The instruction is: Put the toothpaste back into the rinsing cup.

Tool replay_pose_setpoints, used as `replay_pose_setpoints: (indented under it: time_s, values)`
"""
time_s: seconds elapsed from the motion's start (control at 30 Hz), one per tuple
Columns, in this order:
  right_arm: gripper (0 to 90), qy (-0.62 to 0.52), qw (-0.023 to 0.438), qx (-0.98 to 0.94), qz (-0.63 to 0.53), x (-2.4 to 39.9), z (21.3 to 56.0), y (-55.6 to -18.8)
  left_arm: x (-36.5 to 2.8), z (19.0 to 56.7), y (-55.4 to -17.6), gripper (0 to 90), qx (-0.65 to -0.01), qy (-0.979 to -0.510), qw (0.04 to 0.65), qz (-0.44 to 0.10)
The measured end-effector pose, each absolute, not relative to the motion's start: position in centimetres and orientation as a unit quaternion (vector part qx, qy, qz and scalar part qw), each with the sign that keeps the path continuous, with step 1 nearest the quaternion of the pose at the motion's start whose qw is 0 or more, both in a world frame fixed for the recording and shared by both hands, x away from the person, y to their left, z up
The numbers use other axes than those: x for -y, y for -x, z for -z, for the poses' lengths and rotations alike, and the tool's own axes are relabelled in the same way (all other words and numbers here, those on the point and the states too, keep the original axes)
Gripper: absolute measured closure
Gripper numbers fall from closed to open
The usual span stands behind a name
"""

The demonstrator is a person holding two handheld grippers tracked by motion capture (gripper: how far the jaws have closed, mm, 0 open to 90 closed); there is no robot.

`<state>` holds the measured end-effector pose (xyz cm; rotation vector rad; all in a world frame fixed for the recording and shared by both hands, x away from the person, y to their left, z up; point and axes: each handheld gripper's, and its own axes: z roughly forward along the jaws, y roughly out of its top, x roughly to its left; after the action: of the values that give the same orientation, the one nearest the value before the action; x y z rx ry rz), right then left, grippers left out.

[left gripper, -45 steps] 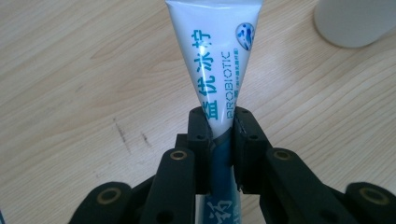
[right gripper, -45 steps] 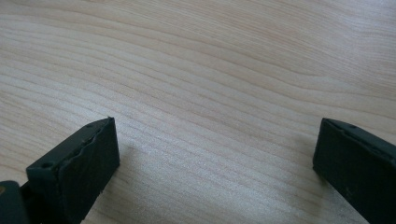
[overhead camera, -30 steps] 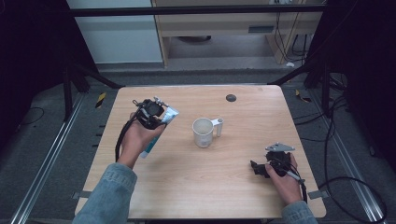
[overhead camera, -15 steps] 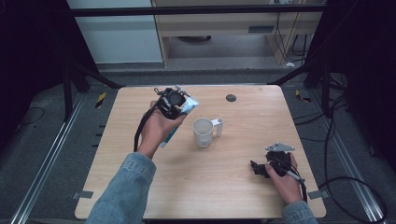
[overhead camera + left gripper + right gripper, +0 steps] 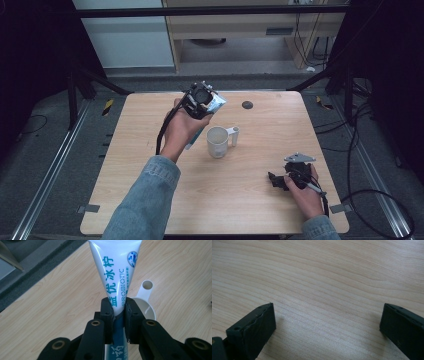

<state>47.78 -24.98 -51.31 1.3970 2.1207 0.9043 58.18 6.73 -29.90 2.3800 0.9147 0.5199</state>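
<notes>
Near the worktop's [image 5: 150,200] front right corner the right gripper [image 5: 327,327] rests with jaws spread wide. Farther back, mid-worktop, the left gripper [image 5: 119,312] pinches a white toothpaste tube [image 5: 117,270], teal-lettered, its ends cut off, partly hiding the white mug [image 5: 218,141].

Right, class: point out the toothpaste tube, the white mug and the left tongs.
Toothpaste tube [image 5: 117,267]: left gripper view, on its printed white body.
White mug [image 5: 218,148]: high view, on its outer wall.
Left tongs [image 5: 119,311]: left gripper view, midway between the tips clamping the tube.

Toothpaste tube [image 5: 117,272] ends beyond frame edges
</notes>
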Motion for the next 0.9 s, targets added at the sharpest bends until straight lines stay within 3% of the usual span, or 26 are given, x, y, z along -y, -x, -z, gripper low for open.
replay_pose_setpoints:
  time_s: [0.9]
  values:
    - [0.6, -0.504, 0.222, -0.768, -0.326, 25.0, 51.3, -47.8, -2.8, 28.4, -57.6, 78.8, -0.328, -0.875, 0.300, -0.191]
